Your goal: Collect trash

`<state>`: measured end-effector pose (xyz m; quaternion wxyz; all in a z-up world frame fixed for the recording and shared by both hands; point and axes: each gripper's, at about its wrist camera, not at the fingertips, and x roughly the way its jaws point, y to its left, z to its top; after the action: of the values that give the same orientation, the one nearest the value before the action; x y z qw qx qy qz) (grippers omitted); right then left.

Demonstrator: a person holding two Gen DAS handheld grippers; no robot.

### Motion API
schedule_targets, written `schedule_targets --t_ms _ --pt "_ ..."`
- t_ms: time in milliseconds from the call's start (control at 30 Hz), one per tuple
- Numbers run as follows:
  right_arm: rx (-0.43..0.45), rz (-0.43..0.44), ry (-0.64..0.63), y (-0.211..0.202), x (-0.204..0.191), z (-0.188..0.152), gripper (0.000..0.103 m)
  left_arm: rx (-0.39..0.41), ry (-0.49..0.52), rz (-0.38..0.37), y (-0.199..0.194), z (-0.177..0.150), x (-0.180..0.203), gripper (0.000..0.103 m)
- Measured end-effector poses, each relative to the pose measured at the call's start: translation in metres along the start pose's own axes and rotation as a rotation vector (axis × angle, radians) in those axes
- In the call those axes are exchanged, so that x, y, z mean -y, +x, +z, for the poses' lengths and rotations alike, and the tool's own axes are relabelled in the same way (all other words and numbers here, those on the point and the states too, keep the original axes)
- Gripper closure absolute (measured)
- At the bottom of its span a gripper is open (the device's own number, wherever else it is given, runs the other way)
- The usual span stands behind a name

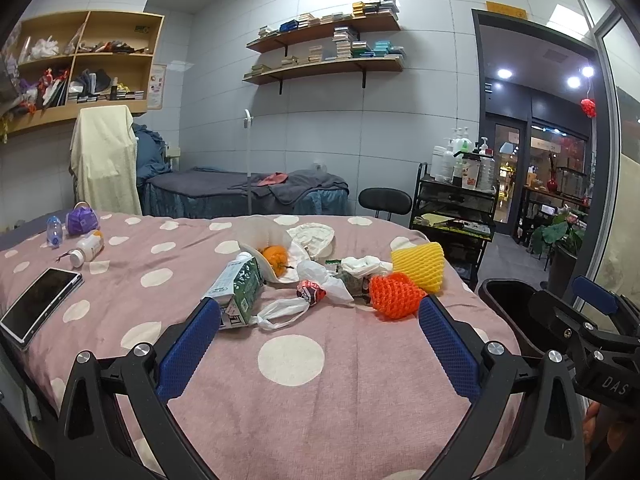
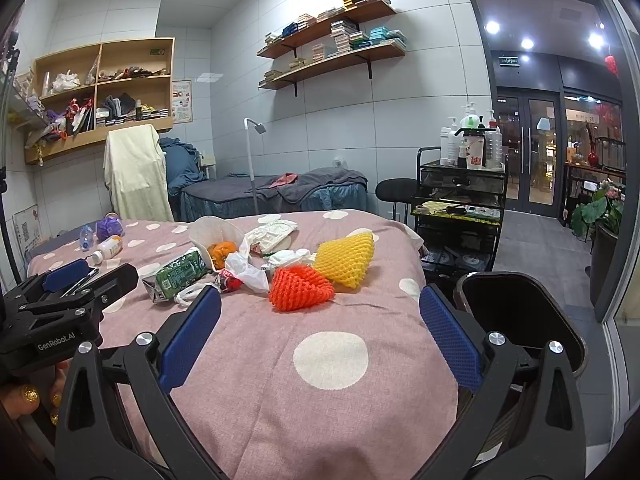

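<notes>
A pile of trash lies mid-bed on the pink dotted cover (image 1: 288,400): a green milk carton (image 1: 238,292), an orange foam net (image 1: 394,296), a yellow foam net (image 1: 418,266), a white plastic bag (image 1: 280,310), a red wrapper (image 1: 310,292), crumpled tissue (image 1: 360,266) and a white bowl with orange peel (image 1: 276,258). The same carton (image 2: 178,276), orange net (image 2: 300,288) and yellow net (image 2: 348,256) show in the right wrist view. My left gripper (image 1: 320,310) is open and empty, short of the pile. My right gripper (image 2: 320,306) is open and empty, near the orange net. A black trash bin (image 2: 520,312) stands right of the bed.
A phone (image 1: 40,304), a pill bottle (image 1: 88,250), a small clear bottle (image 1: 54,232) and a purple mask (image 1: 82,220) lie at the bed's left. A black cart with bottles (image 2: 460,208) and a stool (image 2: 394,192) stand beyond. A second bed (image 1: 248,192) is at the back.
</notes>
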<state>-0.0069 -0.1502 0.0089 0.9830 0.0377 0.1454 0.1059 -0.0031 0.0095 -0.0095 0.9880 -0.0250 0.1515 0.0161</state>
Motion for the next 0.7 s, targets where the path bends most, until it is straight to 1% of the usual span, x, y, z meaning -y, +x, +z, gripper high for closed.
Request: schedule_targets --t_ms 700 --pt "-0.021 0.007 0.009 0.0056 0.0013 -0.0018 0.005 -0.020 -0.014 0.003 0.0016 -0.0015 -0.0007 0.006"
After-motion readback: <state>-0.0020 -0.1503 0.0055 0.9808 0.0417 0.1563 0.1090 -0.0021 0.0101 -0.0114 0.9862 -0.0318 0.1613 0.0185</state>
